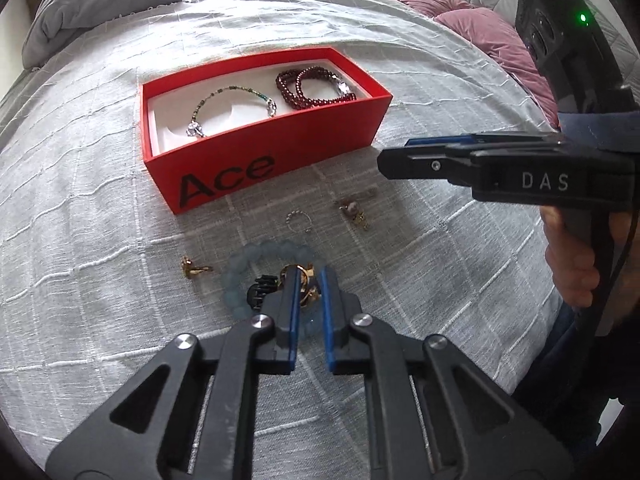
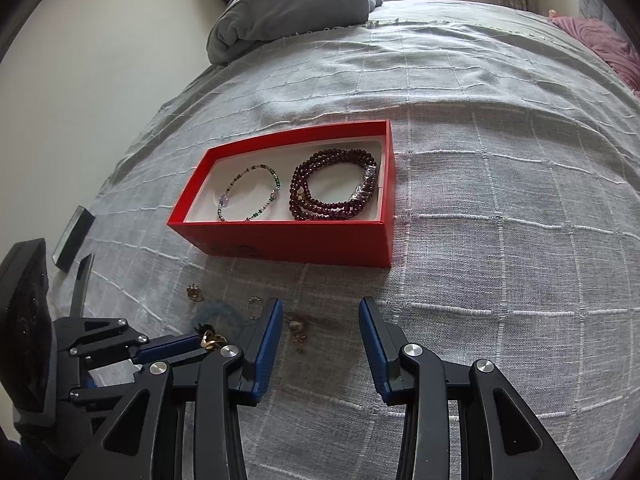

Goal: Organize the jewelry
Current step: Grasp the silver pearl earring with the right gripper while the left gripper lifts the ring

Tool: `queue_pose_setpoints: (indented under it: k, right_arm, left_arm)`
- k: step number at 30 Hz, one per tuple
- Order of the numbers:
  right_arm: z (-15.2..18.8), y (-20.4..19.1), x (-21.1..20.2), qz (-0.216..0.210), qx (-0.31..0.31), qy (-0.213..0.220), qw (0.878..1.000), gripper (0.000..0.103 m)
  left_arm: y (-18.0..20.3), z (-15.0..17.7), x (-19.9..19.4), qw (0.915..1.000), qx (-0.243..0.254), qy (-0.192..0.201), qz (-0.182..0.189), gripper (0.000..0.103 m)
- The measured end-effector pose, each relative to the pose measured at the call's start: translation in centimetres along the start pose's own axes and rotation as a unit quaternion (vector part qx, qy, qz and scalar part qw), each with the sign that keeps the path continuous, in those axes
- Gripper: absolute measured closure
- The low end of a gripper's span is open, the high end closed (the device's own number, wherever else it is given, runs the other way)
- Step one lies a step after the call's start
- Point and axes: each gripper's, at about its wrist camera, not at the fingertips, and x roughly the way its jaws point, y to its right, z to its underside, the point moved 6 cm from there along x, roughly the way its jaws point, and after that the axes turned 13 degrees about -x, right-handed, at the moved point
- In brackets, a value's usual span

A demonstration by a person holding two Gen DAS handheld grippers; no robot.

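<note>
Two bracelets are already lying in the red box [image 1: 256, 152]. The left tongs [image 1: 308, 280] are clenching a gold piece [image 1: 304, 276] over the blue bead bracelet [image 1: 240, 280] on the bed [image 1: 440, 280]; the right tongs [image 2: 320, 312] are hanging released above a brown earring [image 2: 296, 326]. Several pieces are waiting.

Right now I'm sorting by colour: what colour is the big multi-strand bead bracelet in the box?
Dark red bead bracelet, clearest in the right wrist view.

Jewelry, boxed and loose
Red box [image 1: 280, 152] holds dark-red bead strands [image 2: 334, 188] and thin beaded bracelet [image 2: 250, 194]; pale-blue bracelet [image 1: 240, 276], gold pieces [image 1: 194, 269] on bed.
</note>
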Motion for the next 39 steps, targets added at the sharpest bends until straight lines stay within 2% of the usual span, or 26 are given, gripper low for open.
queue_pose_setpoints:
  k: [5, 10, 12, 14, 18, 28, 33, 39]
  right_arm:
    - [0.3, -0.6, 0.7, 0.002, -0.028, -0.016, 0.999, 0.063]
    - [1.1, -2.5, 1.9, 0.014, -0.108, -0.036, 0.993, 0.064]
    - [1.1, -2.7, 2.0, 0.044, -0.144, -0.034, 0.988, 0.066]
    - [1.1, -2.3, 2.1, 0.081, -0.180, -0.033, 0.980, 0.074]
    - [1.4, -1.6, 2.7, 0.113, -0.215, -0.042, 0.969, 0.074]
    - [2.5, -3.9, 4.4, 0.092, -0.284, -0.043, 0.953, 0.074]
    - [2.5, -4.4, 4.8, 0.088, -0.285, -0.042, 0.953, 0.076]
    - [2.7, -5.5, 5.2, 0.079, -0.298, -0.046, 0.950, 0.095]
  left_arm:
    - [-0.7, -0.2, -0.8, 0.9998, -0.014, 0.010, 0.010, 0.092]
    - [-1.1, -0.9, -1.4, 0.9989, -0.034, 0.021, 0.026, 0.092]
    - [-1.5, -1.2, -1.7, 0.9984, -0.042, 0.025, 0.027, 0.092]
    - [-1.6, -1.3, -1.7, 0.9980, -0.048, 0.026, 0.030, 0.092]
    - [-1.8, -1.7, -1.9, 0.9975, -0.055, 0.031, 0.033, 0.092]
    - [-2.7, -1.9, -2.5, 0.9964, -0.066, 0.040, 0.034, 0.092]
    - [-2.8, -2.0, -2.6, 0.9961, -0.070, 0.042, 0.033, 0.092]
    - [-3.0, -2.1, -2.6, 0.9962, -0.071, 0.042, 0.029, 0.092]
